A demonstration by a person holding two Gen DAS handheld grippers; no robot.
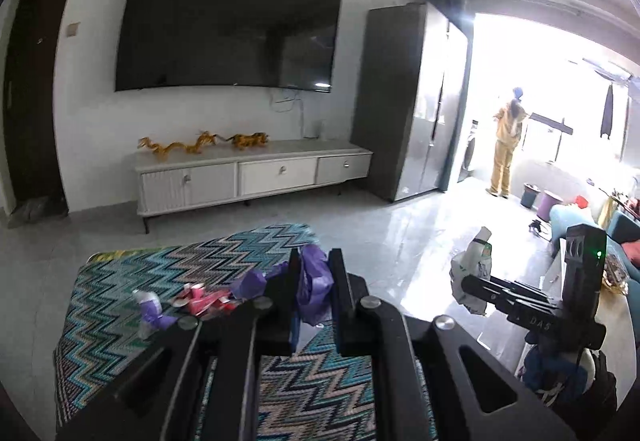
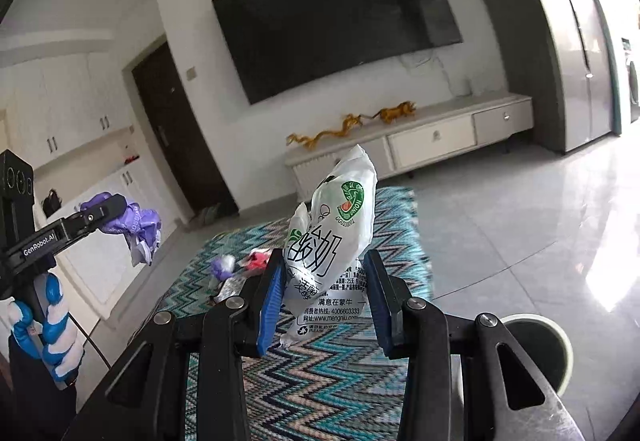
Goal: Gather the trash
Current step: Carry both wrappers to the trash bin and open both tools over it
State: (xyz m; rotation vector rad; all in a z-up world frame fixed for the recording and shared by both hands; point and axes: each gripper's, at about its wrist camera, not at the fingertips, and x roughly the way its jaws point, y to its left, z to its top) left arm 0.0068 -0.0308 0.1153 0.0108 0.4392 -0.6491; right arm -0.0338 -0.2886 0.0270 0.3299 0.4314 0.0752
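The left gripper (image 1: pixel 314 277) is closed on a crumpled purple wrapper (image 1: pixel 312 281), which is pinched between its fingers and lifted above the table. The right gripper (image 2: pixel 326 289) is closed on a white yogurt pouch (image 2: pixel 340 225); the pouch stands with its long axis nearly upright between the blue pads (image 2: pixel 270 301), its upper end well above the fingertips. A round bin (image 2: pixel 536 345) is seen at the lower right edge of the right wrist view, just beside the right gripper and below it, so the right hand is judged the nearer one for the drop (the left must cross over).

More trash is left on the zigzag-patterned tablecloth (image 1: pixel 160 281): red wrappers (image 1: pixel 208 299) and a small purple and white packet (image 1: pixel 150 307), probably a cup or sachet, since the picture is blurred there. Behind the table, a glossy tiled floor (image 1: pixel 400 225), a white cabinet (image 1: pixel 256 177) and a large wall television (image 1: pixel 228 29) are seen.
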